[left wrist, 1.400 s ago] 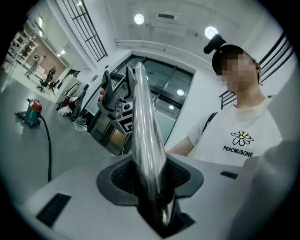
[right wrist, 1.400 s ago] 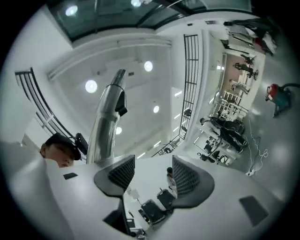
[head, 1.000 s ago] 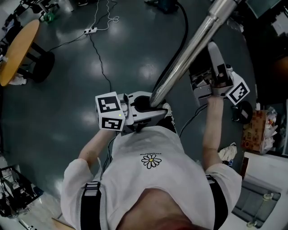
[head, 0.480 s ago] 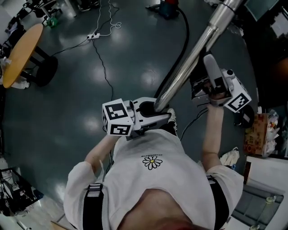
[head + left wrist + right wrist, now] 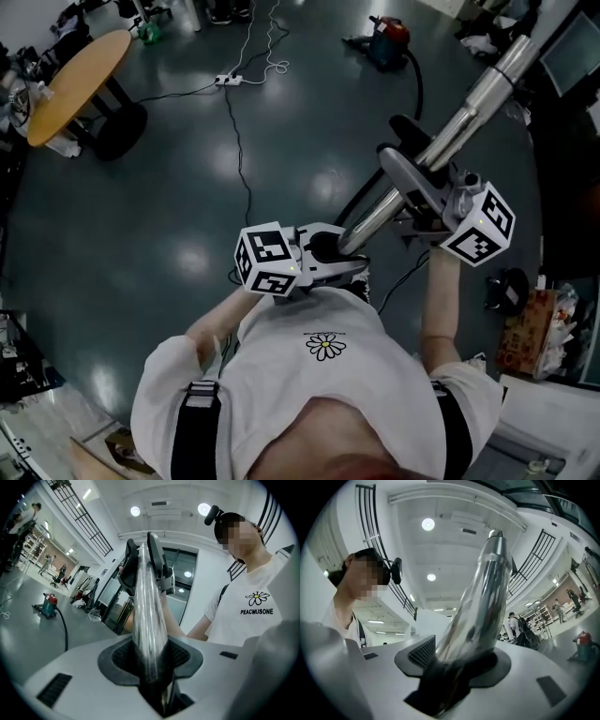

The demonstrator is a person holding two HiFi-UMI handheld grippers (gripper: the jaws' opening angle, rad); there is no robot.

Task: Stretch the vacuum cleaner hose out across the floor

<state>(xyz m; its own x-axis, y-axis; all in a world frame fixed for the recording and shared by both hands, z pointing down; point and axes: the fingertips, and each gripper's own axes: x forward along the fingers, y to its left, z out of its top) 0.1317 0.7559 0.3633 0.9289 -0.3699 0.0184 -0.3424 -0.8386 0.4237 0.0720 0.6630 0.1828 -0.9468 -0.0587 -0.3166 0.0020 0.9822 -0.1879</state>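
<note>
Swinging in from beside the metal wand (image 5: 473,98), the right claw (image 5: 398,145) is now straddling it, jaws standing wide around it without clamping. The left claw (image 5: 342,253) is gripping the wand's lower end near the person's chest. The black hose (image 5: 415,89) is curving across the floor (image 5: 169,216) to the red vacuum canister (image 5: 389,33).

The only print I can read is PEACMUSONE, in dark capitals under a daisy (image 5: 257,597) on the chest of a person's white T-shirt (image 5: 232,620), above and to the right of the jaws of my left gripper (image 5: 151,660).
</note>
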